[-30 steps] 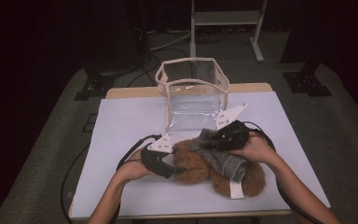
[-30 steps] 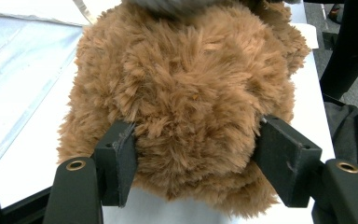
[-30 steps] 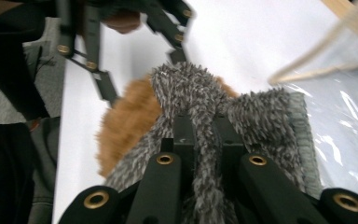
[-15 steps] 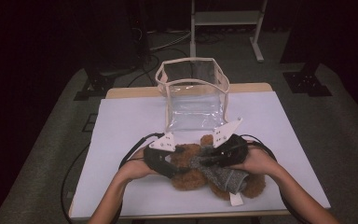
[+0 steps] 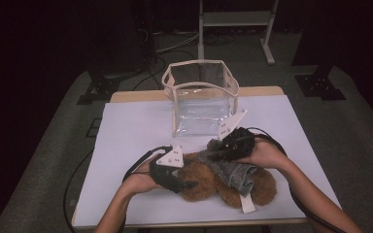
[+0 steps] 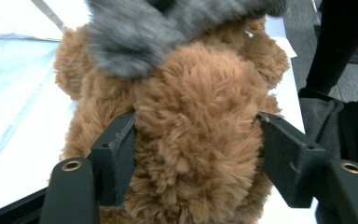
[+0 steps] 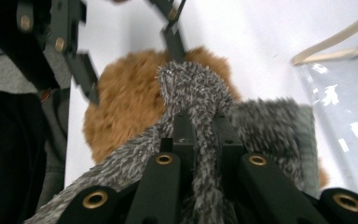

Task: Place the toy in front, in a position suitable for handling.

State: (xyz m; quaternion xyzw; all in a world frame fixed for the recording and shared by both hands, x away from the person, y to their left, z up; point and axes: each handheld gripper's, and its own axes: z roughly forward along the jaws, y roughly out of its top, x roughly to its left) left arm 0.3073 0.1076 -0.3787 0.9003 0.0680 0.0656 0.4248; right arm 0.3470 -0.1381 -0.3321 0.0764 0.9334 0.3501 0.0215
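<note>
A brown teddy bear [image 5: 209,182] lies on the white-covered table [image 5: 126,126], in front of the clear plastic bag [image 5: 201,99] with cream trim that stands open toward the table's far edge. A grey fuzzy garment [image 5: 230,170] is draped over the bear on the side nearer the bag. The left gripper [image 5: 187,184] comes at the bear from the person's left; in the left gripper view its two black jaws stand wide apart, one pressed into the fur on each side of a rounded part of the bear [image 6: 191,140], with the grey garment [image 6: 168,32] above. The right gripper [image 5: 218,151] sits between the bear and the bag, just short of the bag's front wall. In the right gripper view its jaws are drawn close together, pinching a gathered fold of the grey garment [image 7: 193,93], with the bear [image 7: 130,102] beyond and the bag's trimmed edge [image 7: 335,42] off to one side.
</note>
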